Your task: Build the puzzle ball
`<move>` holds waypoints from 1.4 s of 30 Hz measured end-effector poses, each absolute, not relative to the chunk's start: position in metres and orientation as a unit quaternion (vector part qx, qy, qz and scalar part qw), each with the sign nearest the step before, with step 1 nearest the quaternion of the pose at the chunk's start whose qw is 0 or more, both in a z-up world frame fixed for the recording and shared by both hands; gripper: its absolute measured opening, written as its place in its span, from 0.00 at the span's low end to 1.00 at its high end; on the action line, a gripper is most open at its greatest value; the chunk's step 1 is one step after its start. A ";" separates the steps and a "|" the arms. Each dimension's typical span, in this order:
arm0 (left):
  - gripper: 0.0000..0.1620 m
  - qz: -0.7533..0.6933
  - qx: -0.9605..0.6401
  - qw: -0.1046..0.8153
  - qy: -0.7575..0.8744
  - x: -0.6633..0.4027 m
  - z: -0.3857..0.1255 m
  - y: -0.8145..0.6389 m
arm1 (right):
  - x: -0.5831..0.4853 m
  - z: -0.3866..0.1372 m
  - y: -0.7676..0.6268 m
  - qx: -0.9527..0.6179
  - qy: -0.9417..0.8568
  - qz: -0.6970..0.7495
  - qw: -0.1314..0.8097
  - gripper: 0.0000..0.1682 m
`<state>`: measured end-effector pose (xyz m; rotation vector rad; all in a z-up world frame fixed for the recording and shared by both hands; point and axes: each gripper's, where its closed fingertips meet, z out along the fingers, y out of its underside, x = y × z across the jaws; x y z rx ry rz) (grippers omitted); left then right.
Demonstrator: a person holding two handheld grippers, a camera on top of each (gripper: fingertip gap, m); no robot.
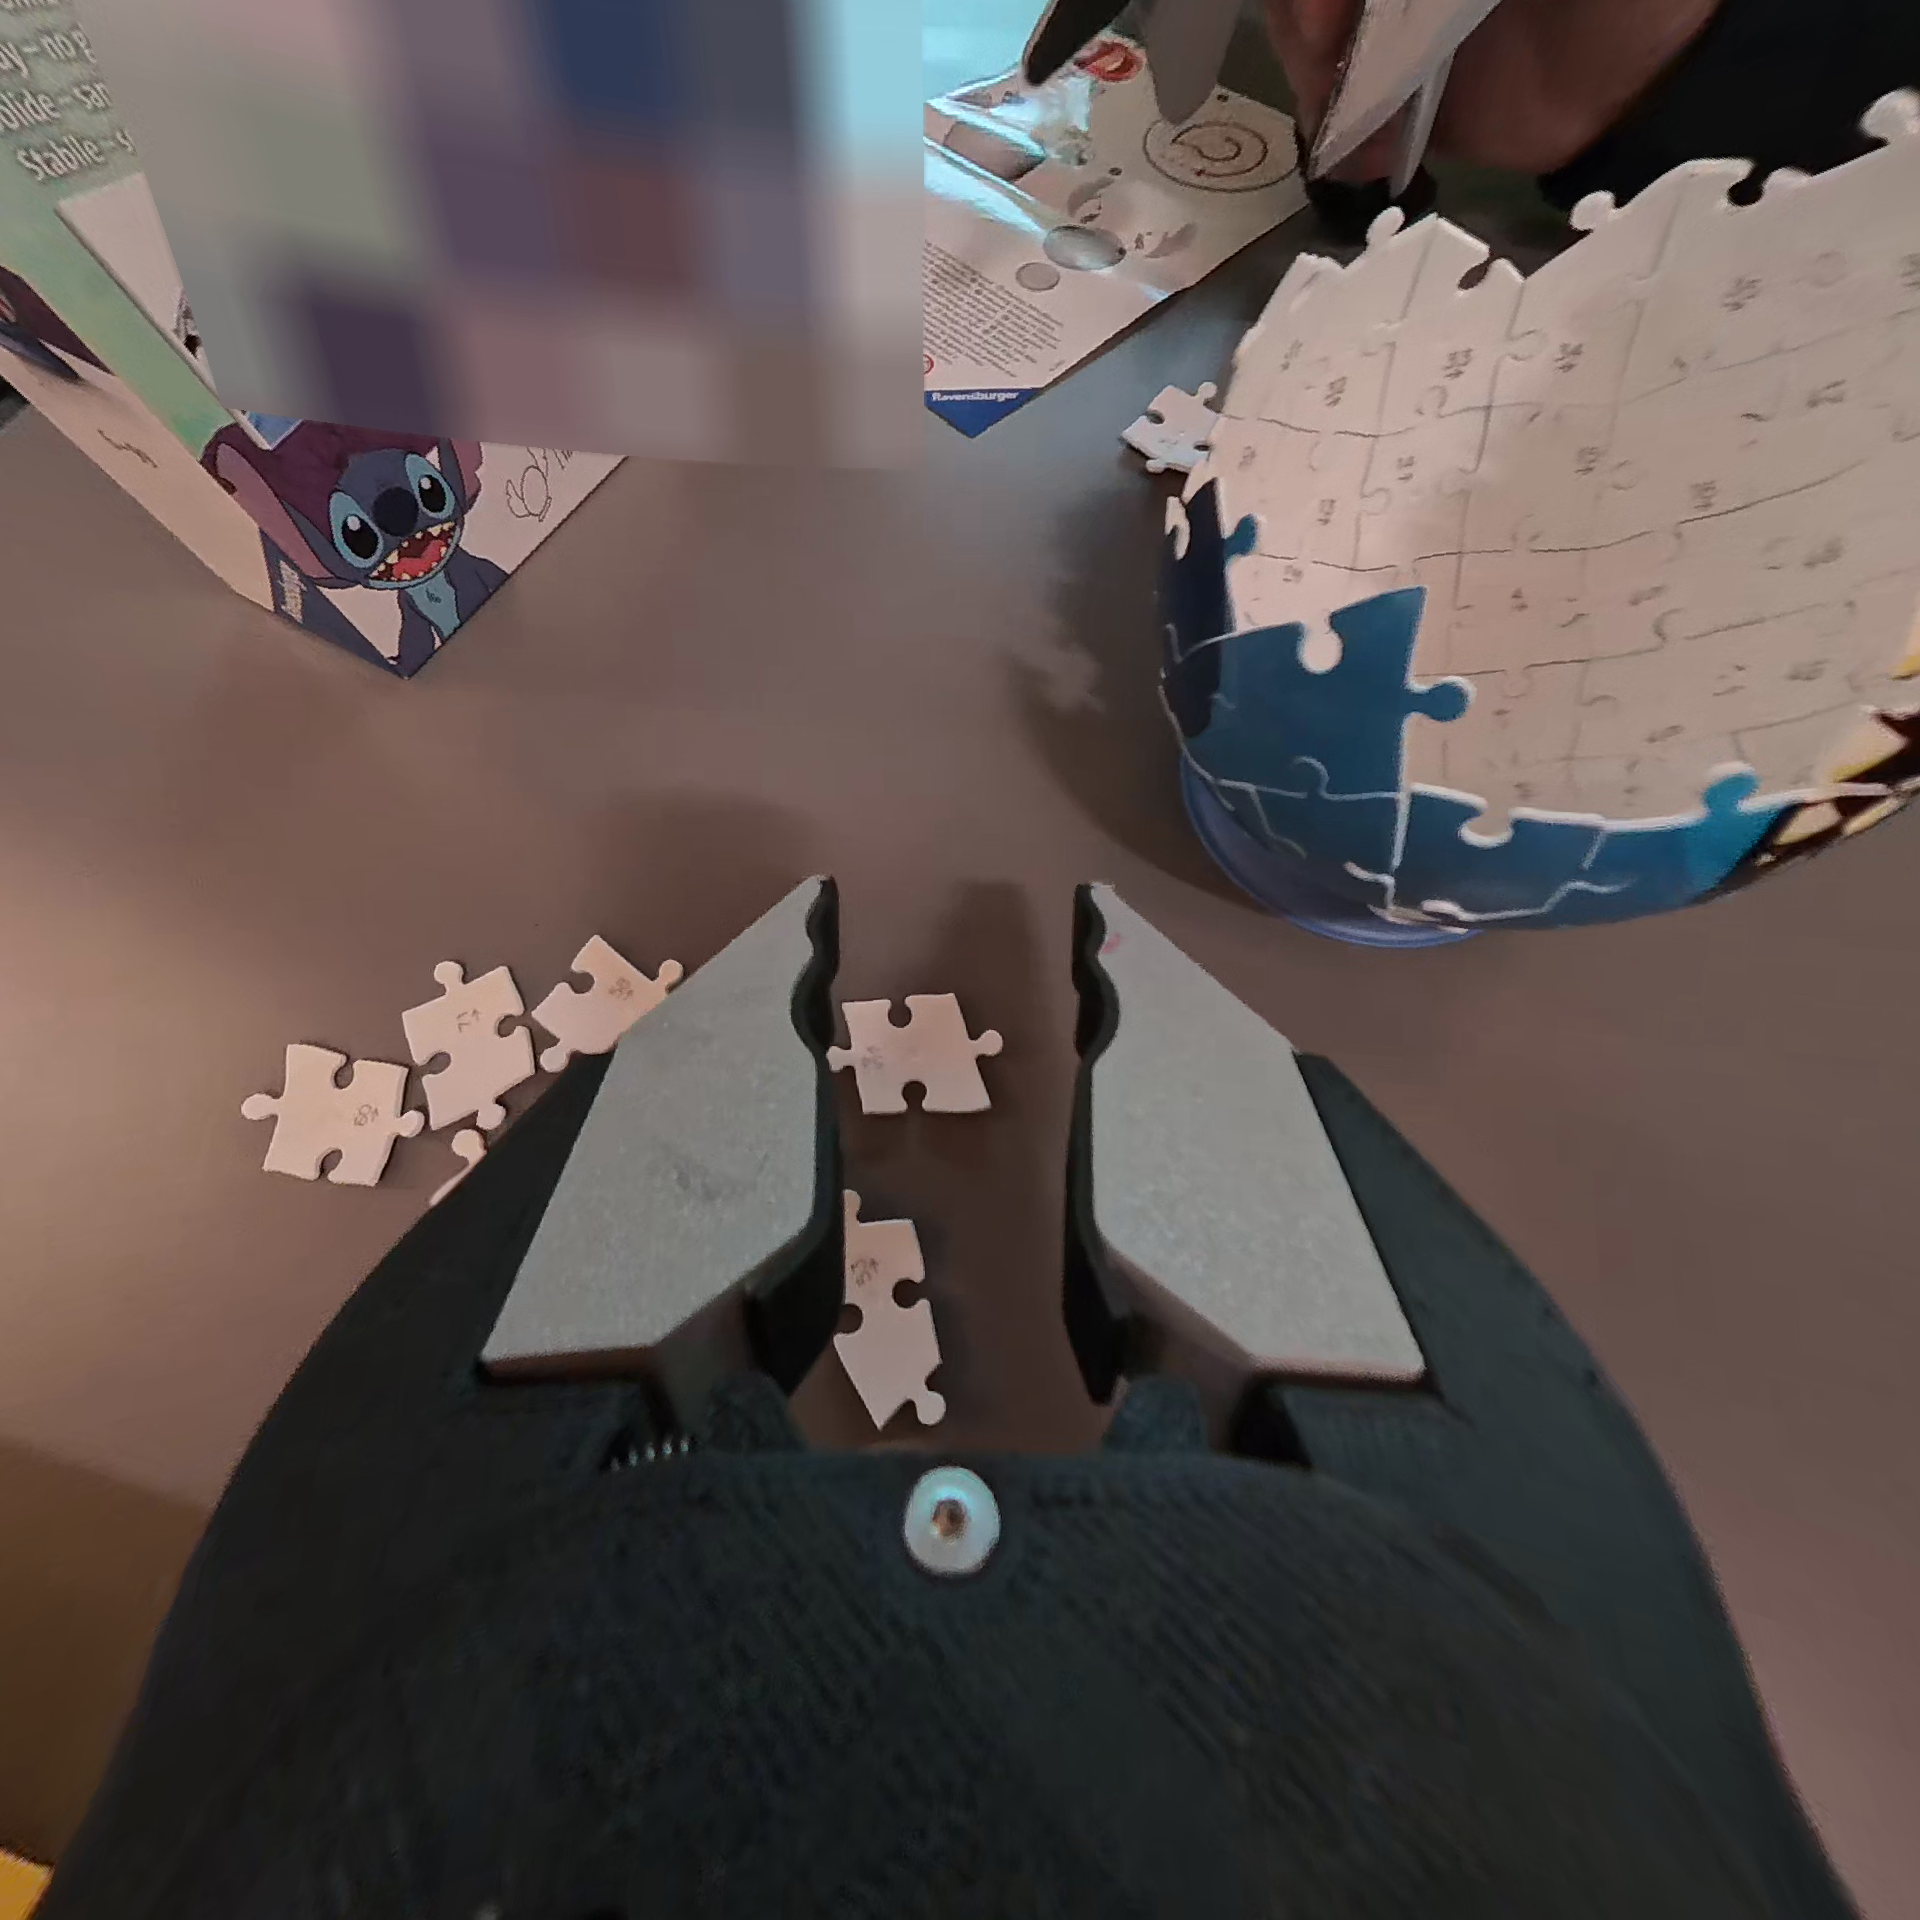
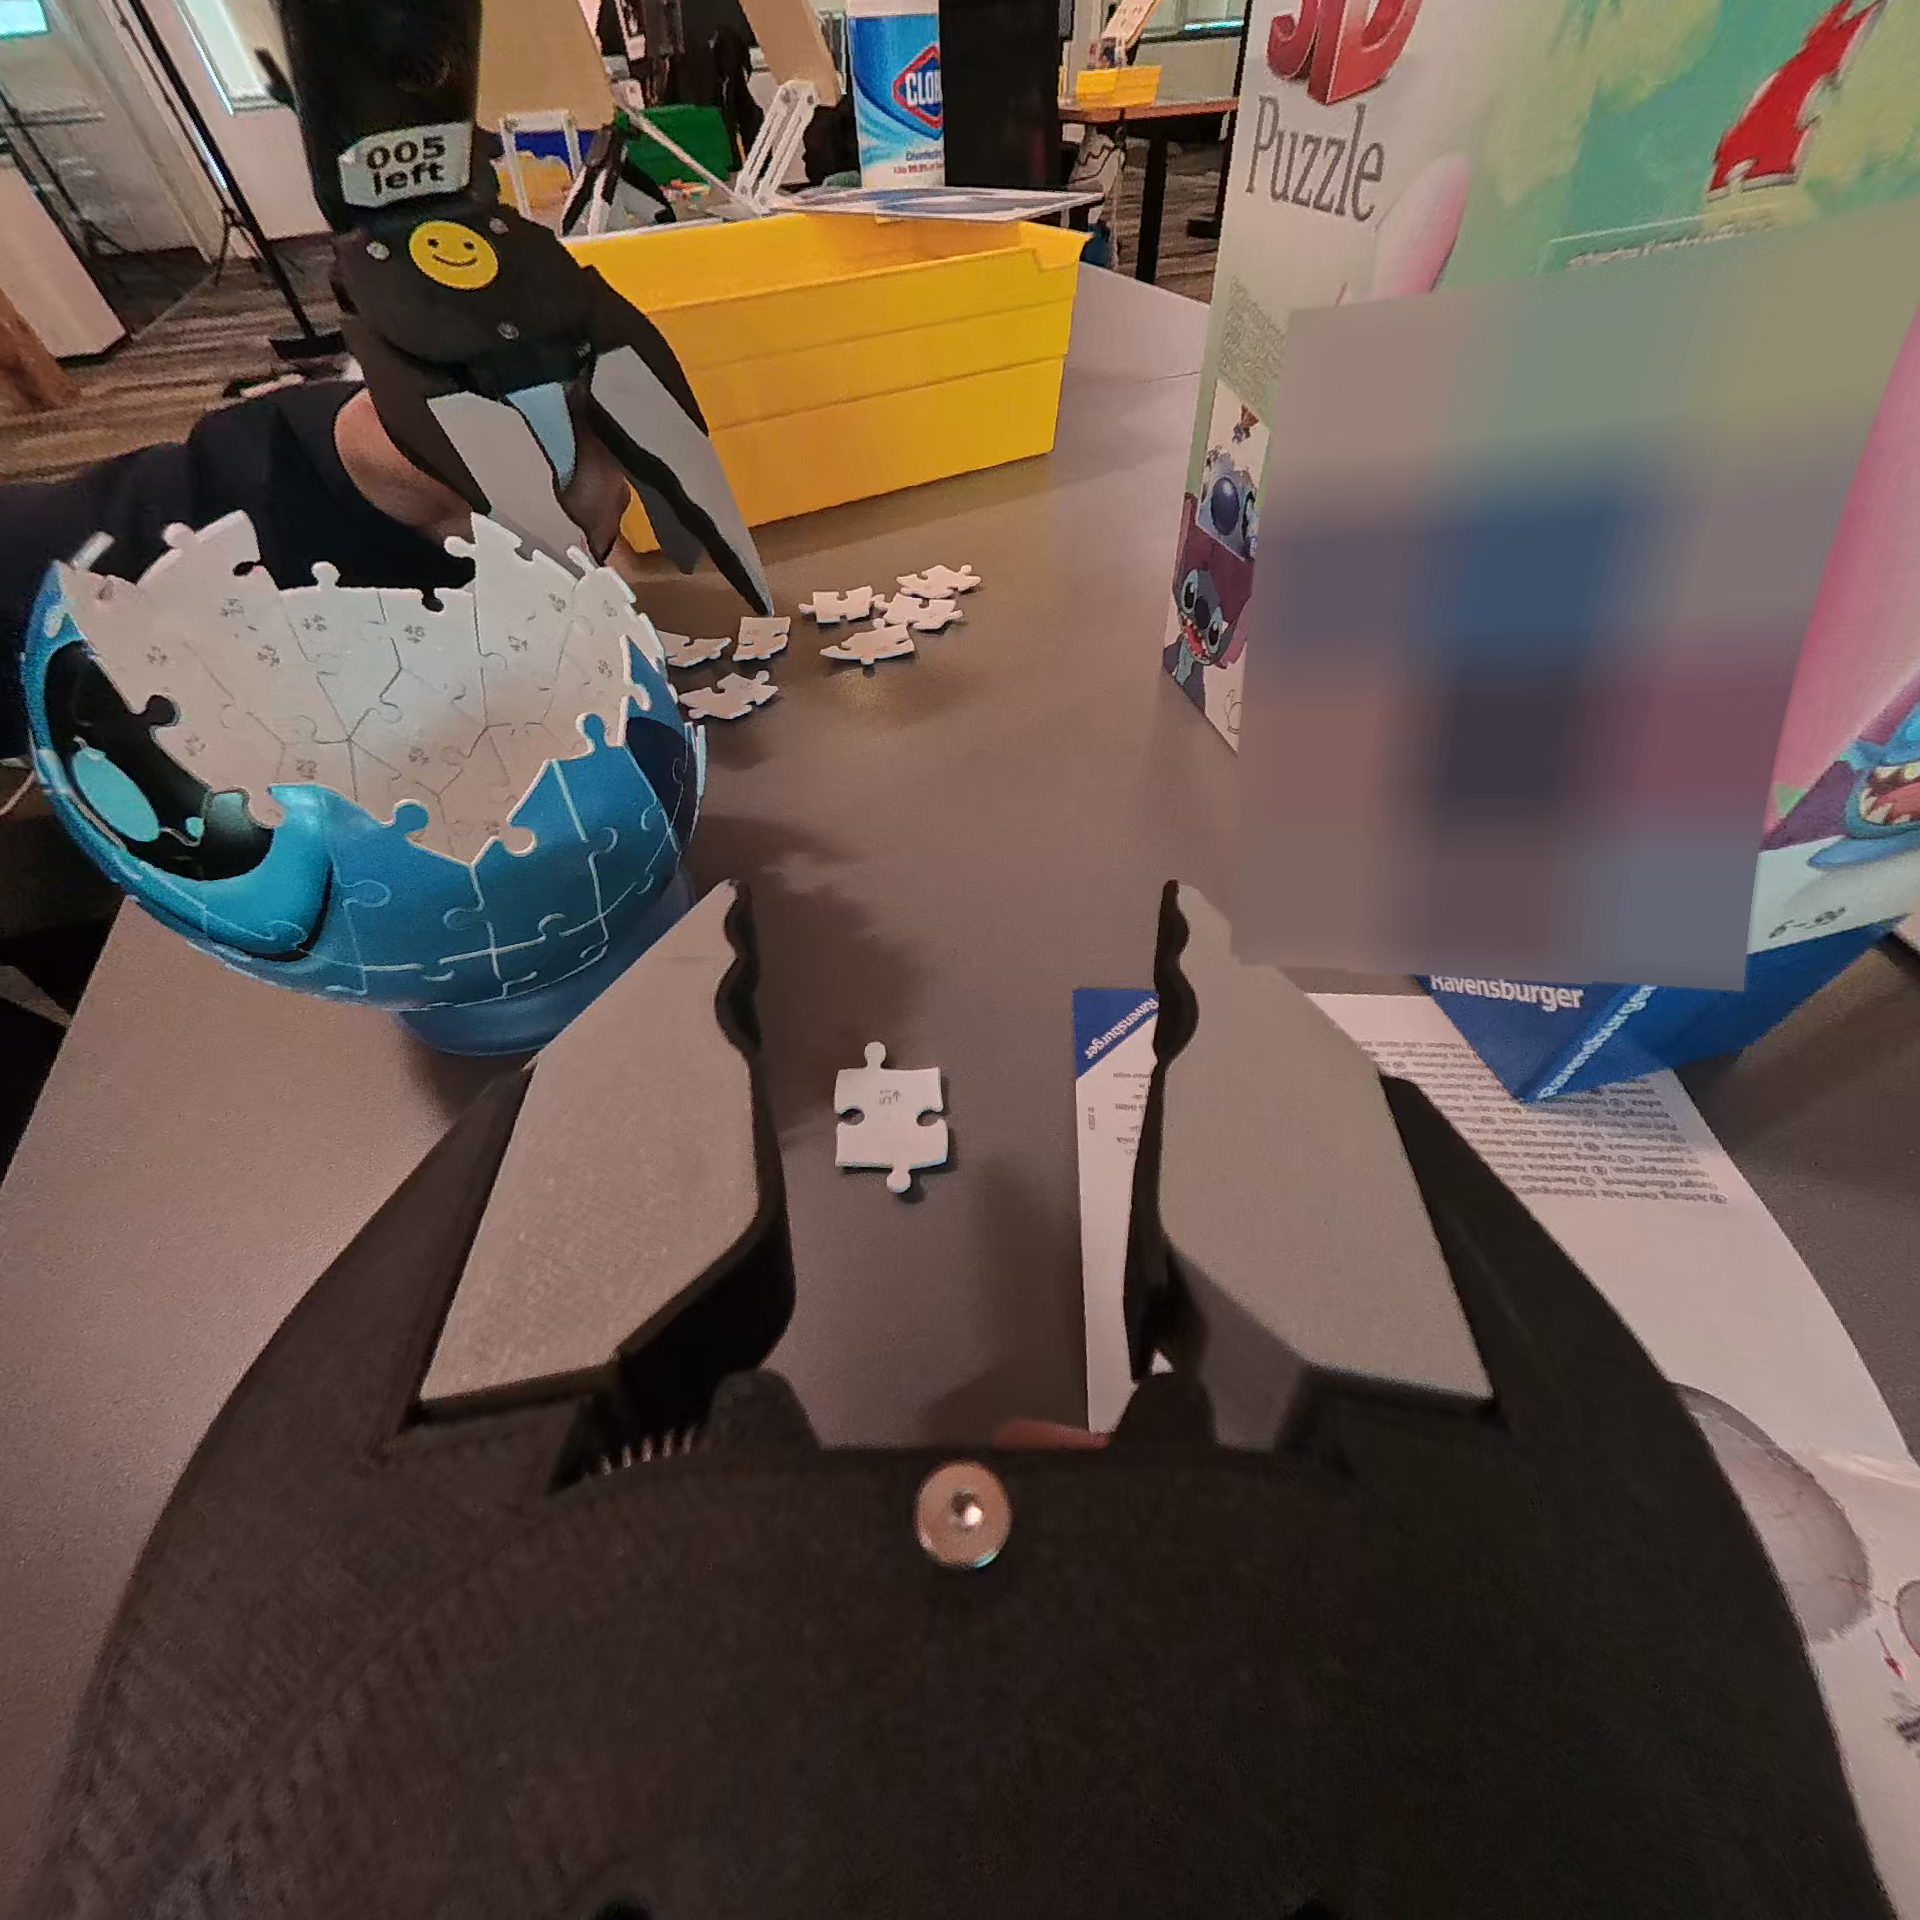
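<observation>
The half-built puzzle ball, blue outside and white inside, sits open side up on a blue stand; it also shows at the left of the right wrist view. My left gripper is open and empty, low over several loose white pieces. From the right wrist view, the left gripper has one fingertip down by a piece. My right gripper is open and empty, with a single white piece on the table between its fingers. It also shows in the left wrist view, behind the ball.
The tall puzzle box stands on the dark table; it also shows at the right. An instruction sheet lies under my right finger. A yellow bin stands at the back. One piece lies beside the ball. Across from one pair of fingers to the other is roughly 20 centimeters.
</observation>
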<state>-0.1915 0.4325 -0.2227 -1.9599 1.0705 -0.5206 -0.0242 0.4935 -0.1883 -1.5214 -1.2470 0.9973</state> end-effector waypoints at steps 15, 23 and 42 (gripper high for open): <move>0.32 -0.214 -0.776 0.383 0.454 -0.192 -0.230 0.417 | -0.022 -0.183 0.482 -0.604 -0.512 0.422 0.442 0.43; 0.56 -0.204 -0.734 0.409 0.502 -0.180 -0.226 0.398 | -0.025 -0.181 0.458 -0.567 -0.554 0.432 0.430 0.46; 0.56 -0.206 -0.698 0.440 0.526 -0.143 -0.228 0.376 | -0.055 -0.204 0.387 -0.506 -0.655 0.380 0.414 0.50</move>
